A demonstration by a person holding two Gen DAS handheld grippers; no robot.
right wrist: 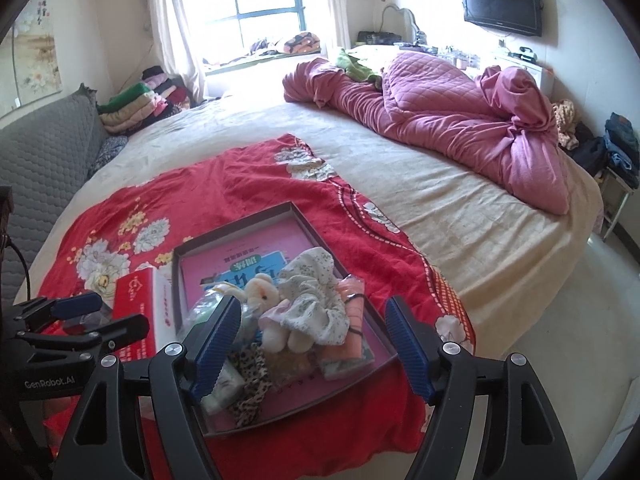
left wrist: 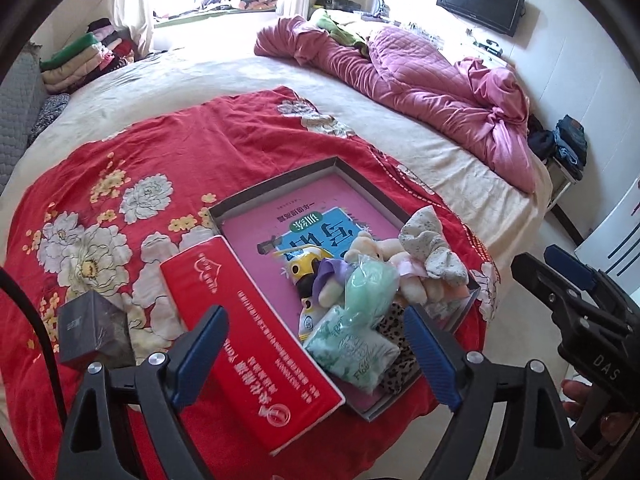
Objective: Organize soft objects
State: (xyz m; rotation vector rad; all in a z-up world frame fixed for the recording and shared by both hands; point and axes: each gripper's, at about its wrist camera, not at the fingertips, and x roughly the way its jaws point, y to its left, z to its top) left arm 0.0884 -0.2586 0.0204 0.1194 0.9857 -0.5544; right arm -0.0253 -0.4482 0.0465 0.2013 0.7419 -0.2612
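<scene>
Soft toys pile in tray lower-centre, beyond both left gripper and right gripper, jaws apart, nothing held.

The left tool points steeply downward, its two blue-padded fingers spread wide with nothing pressed between them. The right tool tilts down less steeply, its ribbed blue fingers likewise set wide apart and gripping nothing. Each tool shows at the other's side. Beside the left tool, a person's hand wraps the right tool's black handle.
</scene>
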